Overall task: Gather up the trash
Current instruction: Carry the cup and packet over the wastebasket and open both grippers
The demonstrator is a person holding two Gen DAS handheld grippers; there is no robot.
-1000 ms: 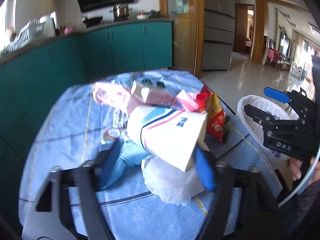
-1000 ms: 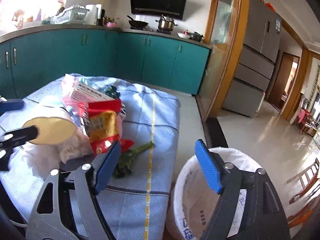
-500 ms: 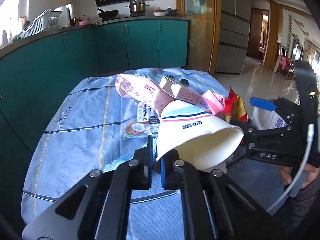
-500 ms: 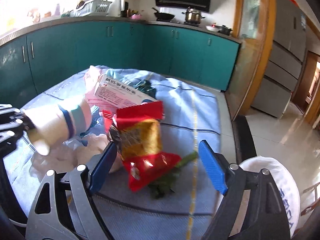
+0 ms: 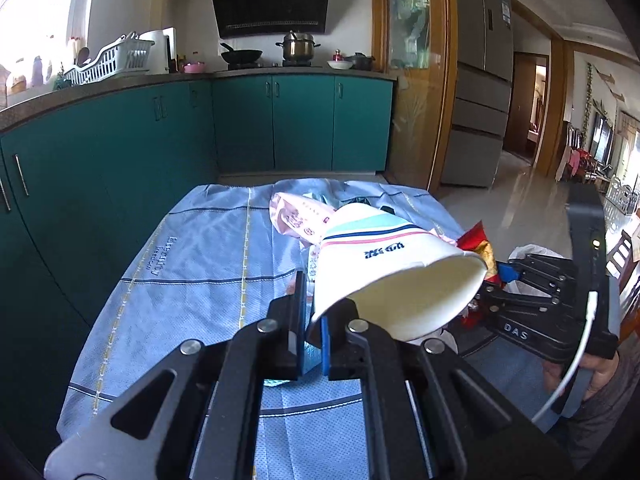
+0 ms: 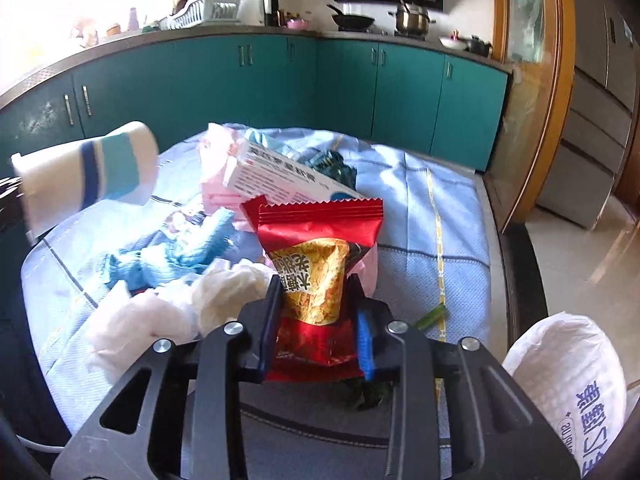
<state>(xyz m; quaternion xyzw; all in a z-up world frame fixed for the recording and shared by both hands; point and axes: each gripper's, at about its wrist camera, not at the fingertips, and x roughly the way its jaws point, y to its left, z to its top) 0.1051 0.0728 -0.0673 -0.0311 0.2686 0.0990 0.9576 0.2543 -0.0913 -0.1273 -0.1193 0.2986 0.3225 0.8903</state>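
Left wrist view: left gripper (image 5: 313, 334) clamped tight on rim of paper cup (image 5: 394, 276), cup lifted clear of blue tablecloth (image 5: 192, 280), mouth facing camera, just right of pads. Right gripper (image 5: 508, 280) further right.

Right wrist view: right gripper (image 6: 318, 320) jaws just closing, pads pinching red snack bag (image 6: 318, 264). White tissues (image 6: 168, 312) left; lined trash bin (image 6: 568, 376) lower right.

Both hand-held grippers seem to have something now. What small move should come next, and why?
Probably lift the right hand-held gripper a little and carry the red snack bag toward the white-lined bin at its right. Its jaws have just been closing and now press the bag's sides, and the bin is close. The left hand-held gripper already pinches the paper cup by its rim, clear of the cloth.
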